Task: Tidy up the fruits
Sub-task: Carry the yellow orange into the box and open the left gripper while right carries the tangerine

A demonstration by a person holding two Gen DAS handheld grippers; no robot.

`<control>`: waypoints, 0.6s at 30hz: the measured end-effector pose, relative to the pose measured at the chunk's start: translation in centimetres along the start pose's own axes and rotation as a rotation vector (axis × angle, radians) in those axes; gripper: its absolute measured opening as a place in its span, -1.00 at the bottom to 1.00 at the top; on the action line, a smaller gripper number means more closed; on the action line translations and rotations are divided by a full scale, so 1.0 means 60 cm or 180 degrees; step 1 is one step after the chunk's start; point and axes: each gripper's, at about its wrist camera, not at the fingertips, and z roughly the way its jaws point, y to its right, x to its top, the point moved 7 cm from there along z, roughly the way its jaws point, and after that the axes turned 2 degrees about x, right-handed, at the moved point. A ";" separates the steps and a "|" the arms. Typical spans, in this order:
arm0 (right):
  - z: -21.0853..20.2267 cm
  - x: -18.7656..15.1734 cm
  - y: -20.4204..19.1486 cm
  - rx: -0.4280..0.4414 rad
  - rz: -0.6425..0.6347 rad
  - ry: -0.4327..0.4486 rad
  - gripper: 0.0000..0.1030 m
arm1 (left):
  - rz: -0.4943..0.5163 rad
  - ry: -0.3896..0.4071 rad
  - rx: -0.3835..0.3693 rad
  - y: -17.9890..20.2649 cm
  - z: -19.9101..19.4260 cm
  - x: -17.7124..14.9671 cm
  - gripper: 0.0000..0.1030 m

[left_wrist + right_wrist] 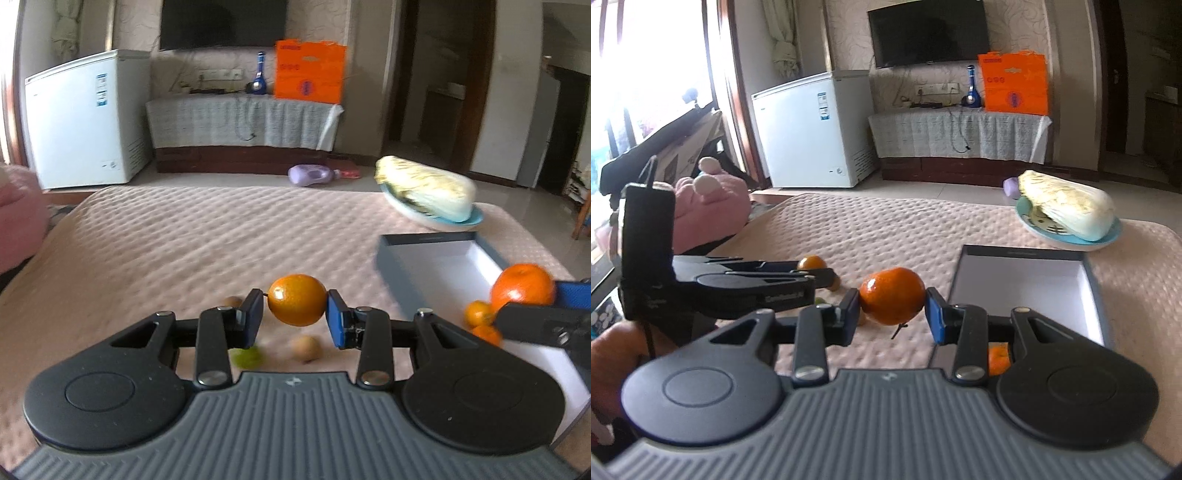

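Black tongs with blue pads, silver screws, ribbed grey base.

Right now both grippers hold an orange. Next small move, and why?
Probably carry the right gripper a bit further right and lower its orange into the grey box. In the left wrist view that fruit already sits over the box beside two small oranges inside it, while the left gripper and its orange are further from the box.

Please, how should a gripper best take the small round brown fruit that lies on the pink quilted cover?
Probably from straight above, closing across the widest middle of the small round brown fruit. It is nearly a ball and lies loose on the pink quilted cover, so no side is better. A green fruit lies apart on its left, leaving room for the fingers.
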 end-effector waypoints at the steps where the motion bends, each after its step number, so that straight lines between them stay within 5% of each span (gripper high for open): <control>1: -0.002 -0.003 0.007 -0.0030 0.0011 -0.0010 -0.20 | -0.0005 0.0009 -0.0049 0.014 0.001 0.002 -0.17; 18: -0.042 -0.059 0.104 -0.0380 0.0136 -0.0213 -0.20 | 0.0217 0.0045 -0.0619 0.222 0.034 0.008 -0.17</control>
